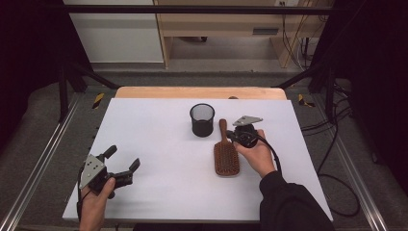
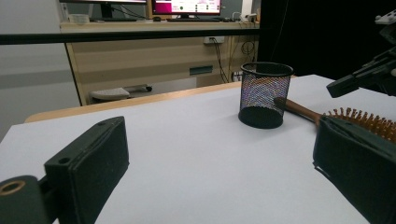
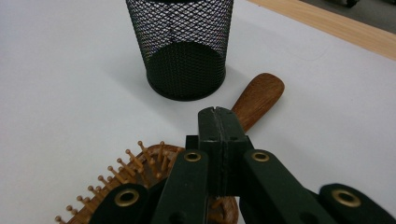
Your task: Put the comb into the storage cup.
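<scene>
Left claw is sitting near the front left corner of the bench, held in the person's left hand, jaws standing wide apart with nothing between them. In the left gripper view the two black pads are framing bare white bench top, tips pointing toward the cup and brush.

Right hand is coming in at the right of centre, holding the right claw just over the hairbrush. In the right gripper view its jaws are pressed flat together, pad against pad, no gap showing and nothing caught between them; the closed tip is hanging above the neck of the brush, where the handle meets the head. Whether the tip is touching the wood cannot be told.

Hairbrush is lying flat on the bench, right of centre, bristles facing up, wooden handle pointing away from the person toward the cup. Head is nearest the person, beside the right hand.

Black mesh cup is standing upright just beyond and left of the handle end, close to it but apart, mouth open upward.

Farther back, the bench's wooden edge is showing past the white sheet, then grey floor and a light wood cabinet.
</scene>
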Demonstrator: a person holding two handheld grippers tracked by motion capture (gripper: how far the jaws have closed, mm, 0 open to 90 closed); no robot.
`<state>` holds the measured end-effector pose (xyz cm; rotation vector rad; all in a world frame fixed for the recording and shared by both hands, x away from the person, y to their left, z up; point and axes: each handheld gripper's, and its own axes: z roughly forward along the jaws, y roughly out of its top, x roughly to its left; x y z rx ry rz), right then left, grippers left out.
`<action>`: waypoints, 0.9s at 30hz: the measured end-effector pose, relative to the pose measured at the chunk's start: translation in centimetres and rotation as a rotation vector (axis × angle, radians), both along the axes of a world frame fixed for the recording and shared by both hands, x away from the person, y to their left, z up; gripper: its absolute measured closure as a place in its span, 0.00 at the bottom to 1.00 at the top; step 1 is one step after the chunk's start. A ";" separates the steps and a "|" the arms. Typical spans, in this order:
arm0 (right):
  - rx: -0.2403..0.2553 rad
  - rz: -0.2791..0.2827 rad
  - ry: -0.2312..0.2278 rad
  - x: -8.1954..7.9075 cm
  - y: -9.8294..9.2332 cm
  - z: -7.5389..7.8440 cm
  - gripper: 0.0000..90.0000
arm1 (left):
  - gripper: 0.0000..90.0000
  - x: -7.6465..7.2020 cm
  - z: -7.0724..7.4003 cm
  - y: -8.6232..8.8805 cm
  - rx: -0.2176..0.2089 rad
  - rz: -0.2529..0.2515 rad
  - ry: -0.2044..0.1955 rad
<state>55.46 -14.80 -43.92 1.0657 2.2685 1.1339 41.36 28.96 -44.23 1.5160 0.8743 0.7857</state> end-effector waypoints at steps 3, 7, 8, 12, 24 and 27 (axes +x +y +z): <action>0.006 0.010 0.015 0.6 0.2 -0.3 1.00 | 0.04 0.0 0.0 0.0 0.000 -0.001 0.000; -0.006 0.020 0.052 2.1 0.6 -1.3 1.00 | 0.04 0.0 0.0 0.0 0.000 -0.001 0.002; -0.008 0.026 0.058 2.4 0.7 -1.4 1.00 | 0.04 0.0 -0.1 0.0 0.000 -0.001 0.002; -0.020 0.036 0.075 3.0 1.2 -1.8 1.00 | 0.04 0.1 -0.1 0.0 0.000 -0.003 0.005; -0.123 0.057 0.111 3.6 1.9 -2.6 1.00 | 0.04 0.1 0.0 0.0 0.001 -0.003 0.004; -0.147 0.050 0.115 3.5 1.2 -2.5 1.00 | 0.04 0.0 0.0 0.0 0.003 -0.005 0.002</action>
